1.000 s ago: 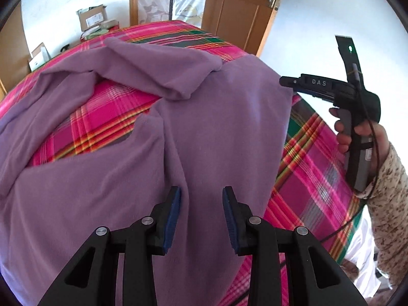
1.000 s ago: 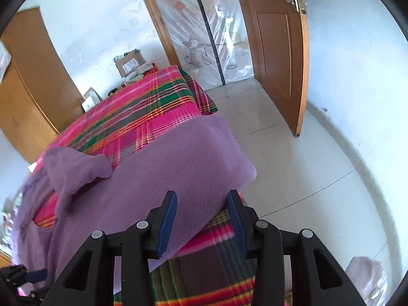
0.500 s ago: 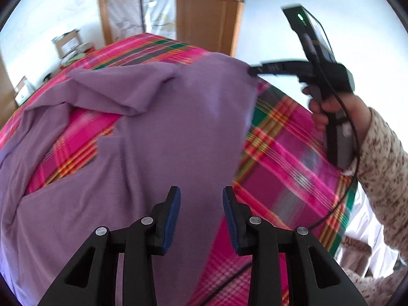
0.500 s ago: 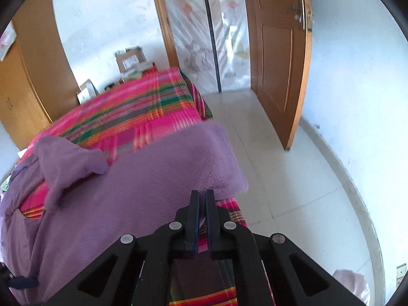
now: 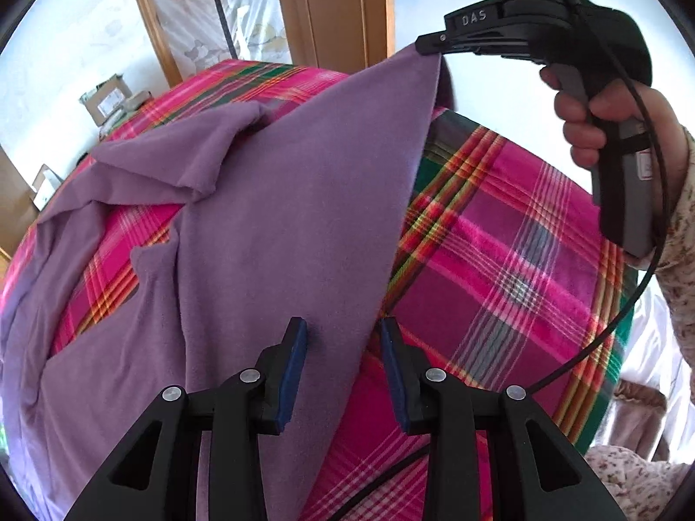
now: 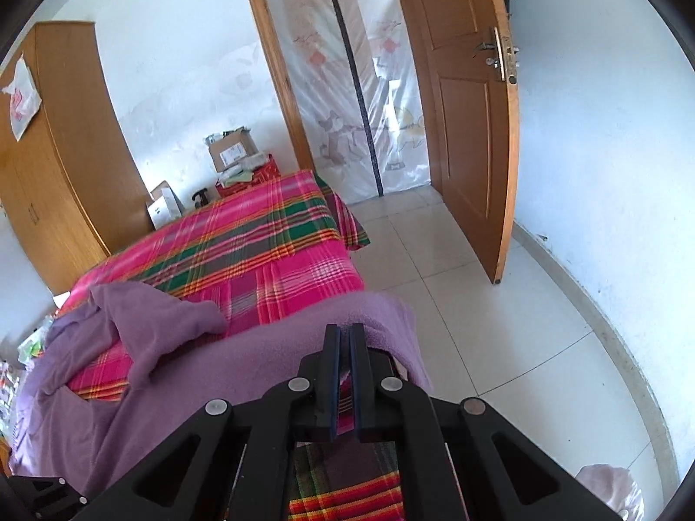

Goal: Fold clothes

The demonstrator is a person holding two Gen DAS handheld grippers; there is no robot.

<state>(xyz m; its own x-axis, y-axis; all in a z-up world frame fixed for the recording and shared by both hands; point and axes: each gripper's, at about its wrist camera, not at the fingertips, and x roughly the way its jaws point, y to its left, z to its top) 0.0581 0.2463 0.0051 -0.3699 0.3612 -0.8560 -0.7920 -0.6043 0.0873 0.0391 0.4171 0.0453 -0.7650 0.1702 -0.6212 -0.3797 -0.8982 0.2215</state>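
Pinching purple garment (image 5: pixel 295 199) corner aloft — right tongs (image 6: pixel 344 334); left tongs (image 5: pixel 343 347) spread above it.

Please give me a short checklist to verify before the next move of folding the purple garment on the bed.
1. Right gripper shut on a corner of the purple garment: ok.
2. That corner is raised off the plaid bedspread: ok.
3. Left gripper holds cloth: not ok; it is open, the garment edge lying between its fingers.
4. Sleeve laid flat: not ok, it is bunched.
5. Black cable free of the cloth: cannot tell.
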